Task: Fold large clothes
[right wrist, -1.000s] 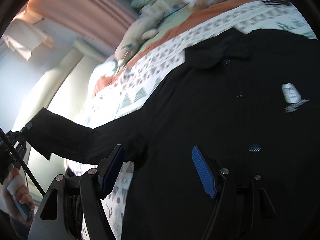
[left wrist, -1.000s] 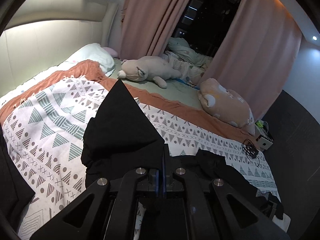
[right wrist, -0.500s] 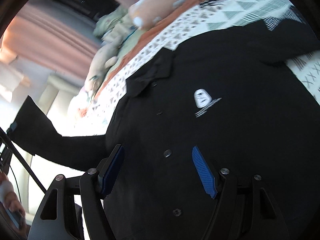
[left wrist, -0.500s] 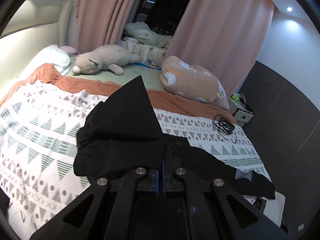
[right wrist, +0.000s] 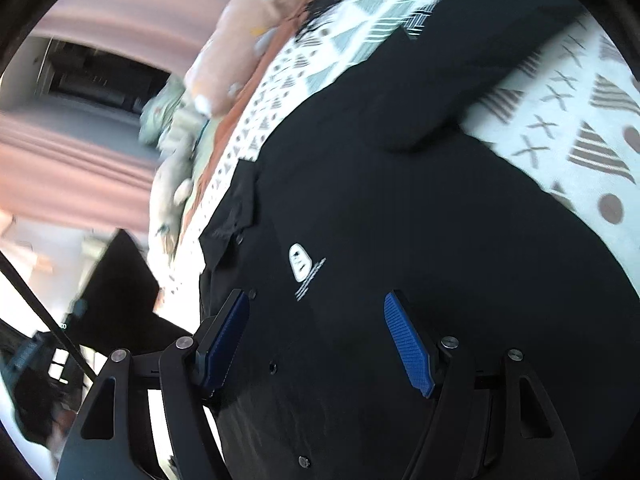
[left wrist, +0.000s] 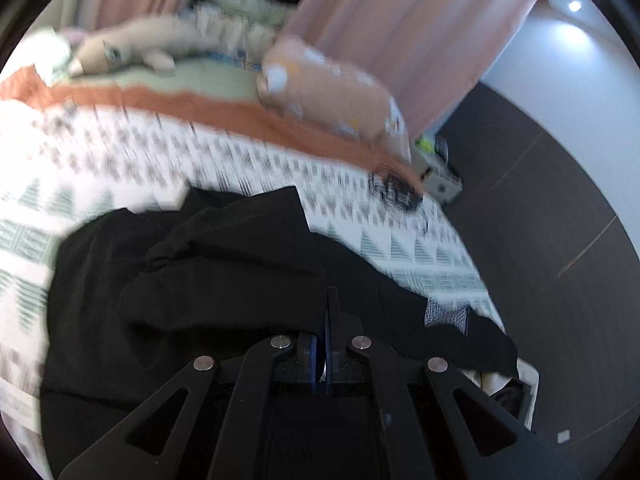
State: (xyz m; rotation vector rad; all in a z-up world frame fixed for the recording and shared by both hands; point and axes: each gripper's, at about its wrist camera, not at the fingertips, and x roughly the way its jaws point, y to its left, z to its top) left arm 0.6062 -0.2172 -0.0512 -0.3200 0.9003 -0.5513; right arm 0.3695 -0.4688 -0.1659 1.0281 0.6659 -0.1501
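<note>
The bed (left wrist: 120, 168), under a white bedspread (right wrist: 568, 128) printed with grey triangles and crosses, filled most of both views. Across it lay the black button-front shirt (right wrist: 400, 216), face up, its collar (right wrist: 236, 216) toward nine o'clock in the right wrist view and a small white chest logo (right wrist: 299, 267) near the middle. One sleeve (right wrist: 492, 64) stretched away flat toward one o'clock. The other sleeve (left wrist: 240, 256) had been brought in over the body: in the left wrist view it sat as a loose black heap at the centre, its cuff corner pointing to twelve o'clock.

Two plush toys rested along the far edge, a peach one (left wrist: 332, 92) at one o'clock and a beige one (left wrist: 140, 46) at eleven o'clock, with pink curtains (left wrist: 408, 32) behind.

The left tongs (left wrist: 325, 320) were pressed fully together on the folded-in sleeve's fabric, so that sleeve was not yet released. The right tongs (right wrist: 316, 340) stood wide apart above the shirt front, holding nothing, the blue pads either side of the button line.

By my reading the fold was at an early stage: one sleeve was being laid inward, while the far sleeve, the side panels and the lengthwise fold all remained to do.
</note>
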